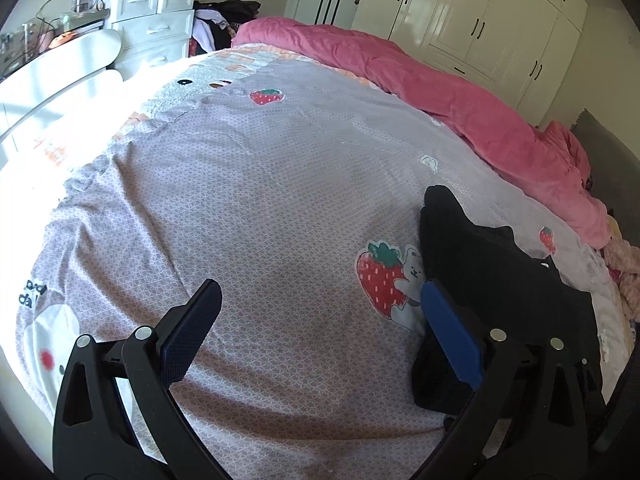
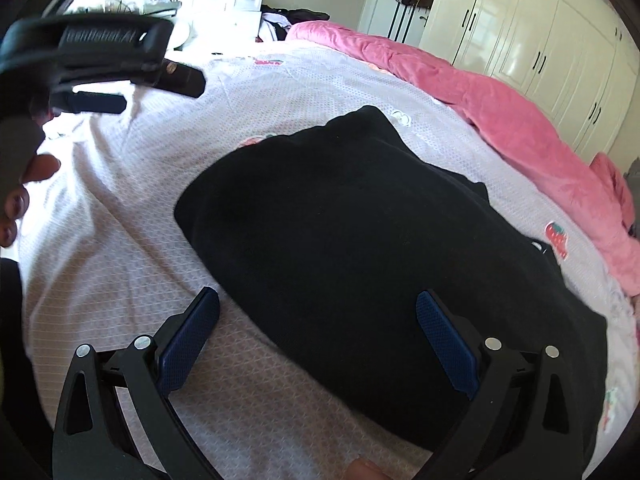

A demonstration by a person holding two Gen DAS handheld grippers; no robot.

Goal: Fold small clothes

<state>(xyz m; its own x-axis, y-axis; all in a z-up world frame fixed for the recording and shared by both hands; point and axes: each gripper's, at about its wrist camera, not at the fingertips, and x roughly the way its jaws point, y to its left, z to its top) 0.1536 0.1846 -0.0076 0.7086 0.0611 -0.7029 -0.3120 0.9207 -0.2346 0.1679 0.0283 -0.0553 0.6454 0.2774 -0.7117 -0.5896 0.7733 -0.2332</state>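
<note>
Bed sheet [image 1: 260, 200] carries a black garment [image 2: 360, 240], its near edge cut off by the frame. Left gripper [image 1: 320, 316] and right gripper [image 2: 318, 320] both spread wide, empty; garment folds unreadable.

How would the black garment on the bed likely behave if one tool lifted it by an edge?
Probably floppy: the black garment lies in soft rounded folds, so it would likely drape and unfold. It looks thick, so perhaps fairly heavy for cloth. Pushed, it would likely bunch on the textured bedsheet rather than slide.

black garment [image 2: 360, 240] | near edge hidden behind right claw [image 2: 318, 312] (lower frame) | left-view side cropped
</note>
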